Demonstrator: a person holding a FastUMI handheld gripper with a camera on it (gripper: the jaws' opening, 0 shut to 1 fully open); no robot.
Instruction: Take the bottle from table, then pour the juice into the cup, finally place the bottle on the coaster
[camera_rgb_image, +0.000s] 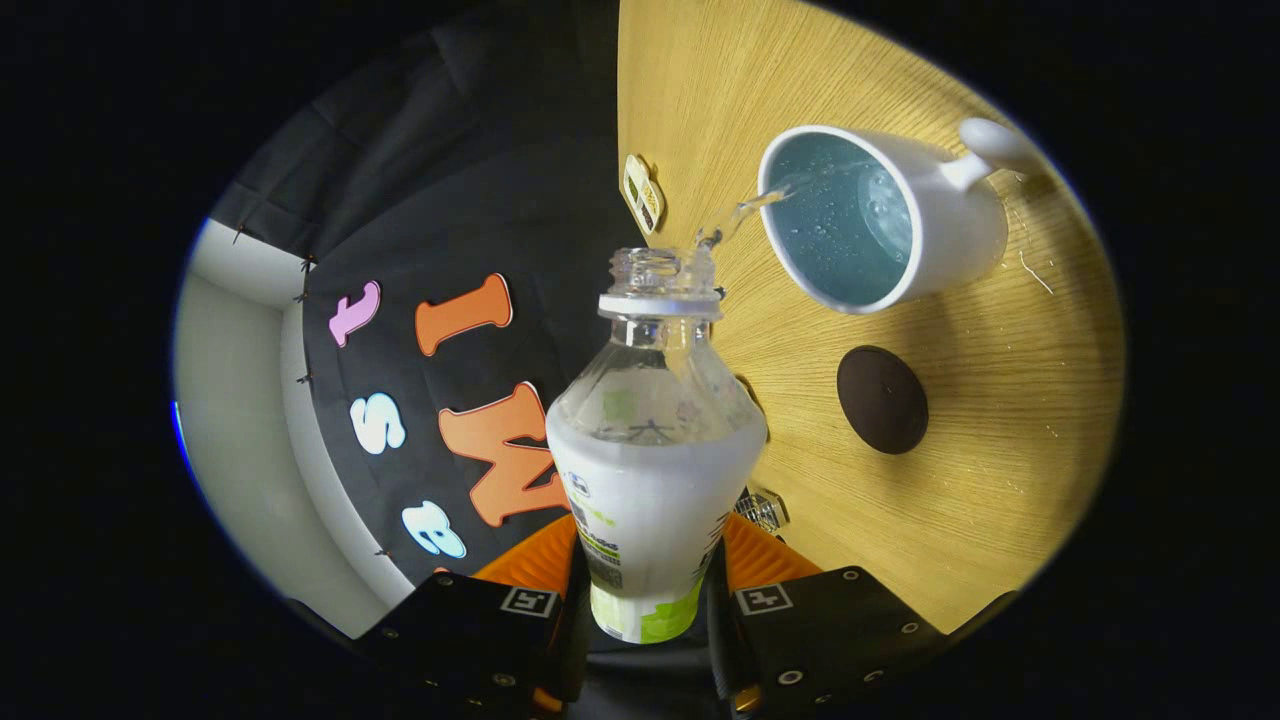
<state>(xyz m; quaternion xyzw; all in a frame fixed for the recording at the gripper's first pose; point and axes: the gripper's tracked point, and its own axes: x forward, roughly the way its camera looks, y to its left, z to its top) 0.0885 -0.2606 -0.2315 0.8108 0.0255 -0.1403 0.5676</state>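
The claw (648, 590) is clenched on the clear plastic bottle with a white label (650, 480), whose base is hidden between the fingers. A thin stream arcs from its open neck into the white ceramic cup (950, 235) on the pale wooden surface (1000, 450), with the round dark-brown coaster (882, 399) nearby.

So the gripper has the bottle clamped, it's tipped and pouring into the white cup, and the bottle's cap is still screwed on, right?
Not quite. The gripper view shows the gripper shut on the bottle and a stream running into the white cup, but the cap is off: the bottle's threaded neck is open, and the liquid leaves through it.
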